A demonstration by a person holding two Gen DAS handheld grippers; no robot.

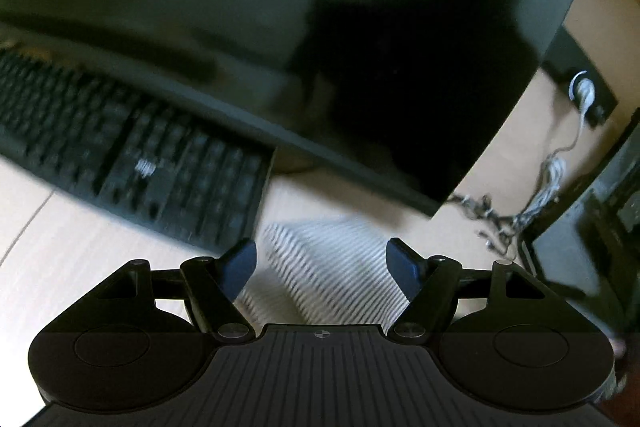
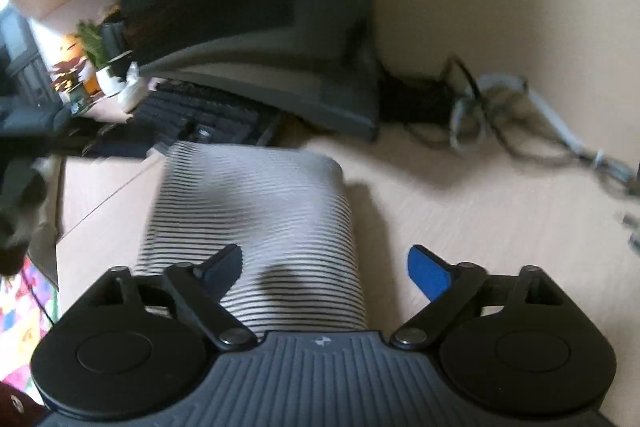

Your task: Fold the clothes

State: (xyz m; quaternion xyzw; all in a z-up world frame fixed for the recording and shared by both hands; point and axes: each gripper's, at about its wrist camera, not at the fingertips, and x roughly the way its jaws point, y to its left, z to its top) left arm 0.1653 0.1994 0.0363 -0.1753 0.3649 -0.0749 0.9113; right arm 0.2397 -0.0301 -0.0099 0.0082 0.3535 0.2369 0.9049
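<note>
You have one striped folded garment on the desk, one keyboard just beyond it, one monitor above the keyboard, one cable tangle right of the garment, and two grippers, both spread wide.

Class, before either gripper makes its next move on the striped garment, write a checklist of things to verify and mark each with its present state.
1. Left gripper open, holding nothing: ok.
2. Right gripper open, holding nothing: ok.
3. Striped garment lies on the desk as a compact rectangle: ok.
4. Garment clear of the keyboard: cannot tell; its far edge sits close.
5. Cables away from the garment: ok.
6. Fold neat, layers aligned: cannot tell, pictures blurred.
</note>
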